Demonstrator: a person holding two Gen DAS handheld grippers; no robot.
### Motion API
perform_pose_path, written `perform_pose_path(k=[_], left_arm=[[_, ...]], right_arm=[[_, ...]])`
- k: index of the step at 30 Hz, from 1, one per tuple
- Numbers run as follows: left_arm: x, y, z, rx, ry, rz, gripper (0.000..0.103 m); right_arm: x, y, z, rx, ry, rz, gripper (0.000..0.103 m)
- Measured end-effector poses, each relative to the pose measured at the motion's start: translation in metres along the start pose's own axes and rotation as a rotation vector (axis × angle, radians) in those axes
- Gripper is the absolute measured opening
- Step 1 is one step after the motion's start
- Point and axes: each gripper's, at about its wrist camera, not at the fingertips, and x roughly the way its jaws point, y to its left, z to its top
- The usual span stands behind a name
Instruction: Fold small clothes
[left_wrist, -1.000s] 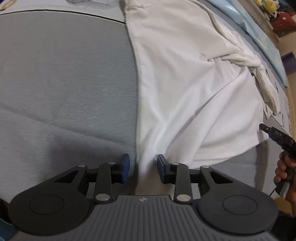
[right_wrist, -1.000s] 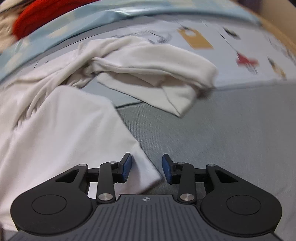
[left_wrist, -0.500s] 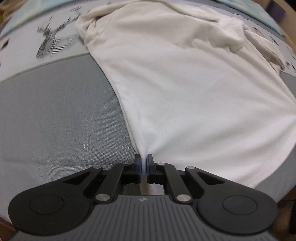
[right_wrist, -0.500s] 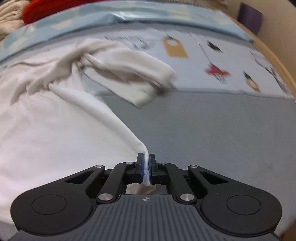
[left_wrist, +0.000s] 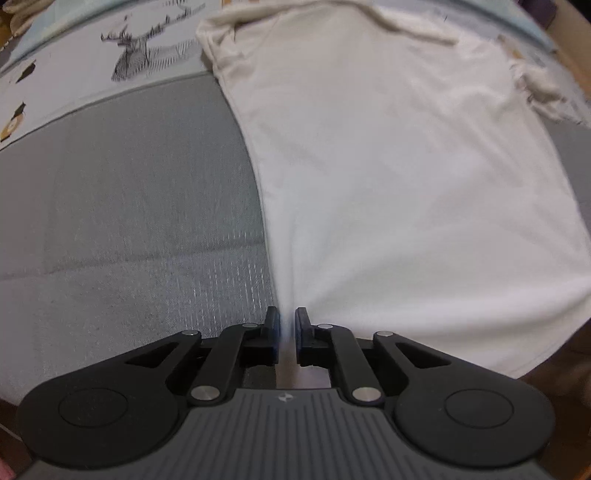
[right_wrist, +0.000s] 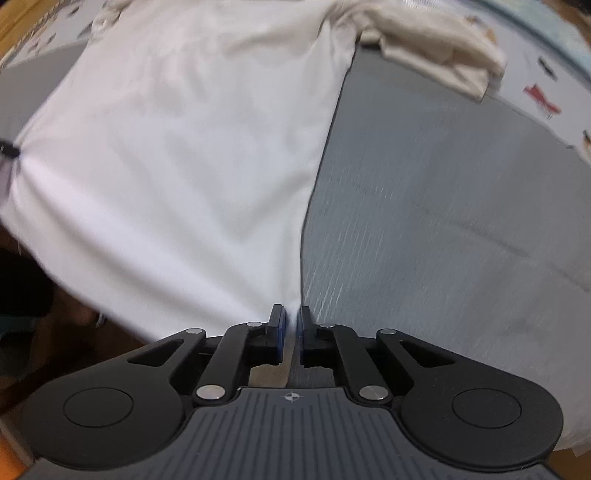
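A white T-shirt (left_wrist: 388, 155) lies spread on a grey bed cover (left_wrist: 129, 192), its body pulled taut toward me. My left gripper (left_wrist: 286, 326) is shut on the shirt's bottom-left hem corner. My right gripper (right_wrist: 293, 325) is shut on the bottom-right hem corner of the same shirt (right_wrist: 184, 147). One sleeve (right_wrist: 443, 55) lies bunched at the far right in the right wrist view. The left gripper's tip (right_wrist: 7, 149) shows at the left edge of that view, holding the hem.
The grey cover (right_wrist: 461, 221) meets a pale printed sheet with a deer drawing (left_wrist: 136, 55) at the far side. The bed's near edge runs just under the hem, with dark floor (right_wrist: 22, 295) below.
Both grippers closed on the hem corners a second ago and have since pulled the shirt toward me. The body now lies stretched flat and the bunched folds have opened out.
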Motion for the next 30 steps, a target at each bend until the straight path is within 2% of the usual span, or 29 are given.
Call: perform_pose_path(k=[2, 7, 8, 9, 10, 12, 13, 14, 16, 19, 20, 21, 22, 24, 26, 28, 30], left_arm=[[-0.006, 0.0, 0.001, -0.014, -0.022, -0.024, 0.014], [-0.015, -0.015, 0.001, 0.003, -0.06, -0.068, 0.014], [-0.018, -0.02, -0.001, 0.013, -0.066, -0.07, 0.014], [-0.019, -0.025, 0.001, 0.028, -0.073, -0.073, 0.014], [-0.02, -0.029, 0.003, 0.042, -0.078, -0.075, 0.014], [-0.02, -0.042, 0.003, 0.07, -0.088, -0.079, 0.015], [-0.017, -0.046, 0.007, 0.082, -0.09, -0.086, 0.021], [-0.01, -0.047, 0.013, 0.09, -0.089, -0.089, 0.032], [-0.004, -0.054, 0.02, 0.107, -0.083, -0.089, 0.038], [0.007, -0.062, 0.031, 0.107, -0.053, -0.09, 0.04], [0.011, -0.062, 0.034, 0.102, -0.04, -0.09, 0.044], [0.017, -0.064, 0.037, 0.096, -0.012, -0.081, 0.047], [0.025, -0.064, 0.039, 0.093, 0.028, -0.066, 0.055], [0.042, -0.068, 0.038, 0.114, 0.122, -0.021, 0.06], [0.044, -0.076, 0.04, 0.169, 0.116, -0.008, 0.073], [0.049, -0.079, 0.041, 0.182, 0.131, -0.017, 0.08], [0.054, -0.082, 0.042, 0.219, 0.132, -0.002, 0.087]], right_arm=[[-0.001, -0.002, 0.005, 0.018, -0.028, -0.012, 0.032], [0.009, -0.005, 0.019, 0.042, -0.044, -0.06, 0.034], [0.013, -0.005, 0.021, 0.043, -0.038, -0.051, 0.031], [0.016, -0.004, 0.021, 0.031, -0.022, -0.027, 0.01], [0.022, -0.001, 0.02, -0.001, 0.009, -0.002, 0.004], [0.024, 0.01, 0.015, -0.12, 0.016, -0.023, 0.005], [0.023, 0.01, 0.015, -0.134, 0.022, -0.012, 0.005], [0.022, 0.006, 0.016, -0.113, 0.027, 0.011, 0.004], [0.018, -0.006, 0.018, -0.06, 0.008, 0.037, 0.004], [0.003, -0.038, 0.025, 0.096, -0.124, 0.055, 0.005], [-0.002, -0.053, 0.027, 0.172, -0.175, 0.071, 0.005], [-0.006, -0.066, 0.029, 0.245, -0.218, 0.08, 0.005], [-0.011, -0.079, 0.031, 0.319, -0.271, 0.085, 0.005], [-0.021, -0.106, 0.036, 0.46, -0.387, 0.106, 0.006], [-0.026, -0.136, 0.04, 0.605, -0.496, 0.134, 0.006], [-0.025, -0.159, 0.043, 0.739, -0.581, 0.15, 0.006], [-0.012, -0.183, 0.047, 0.87, -0.618, 0.183, 0.01]])
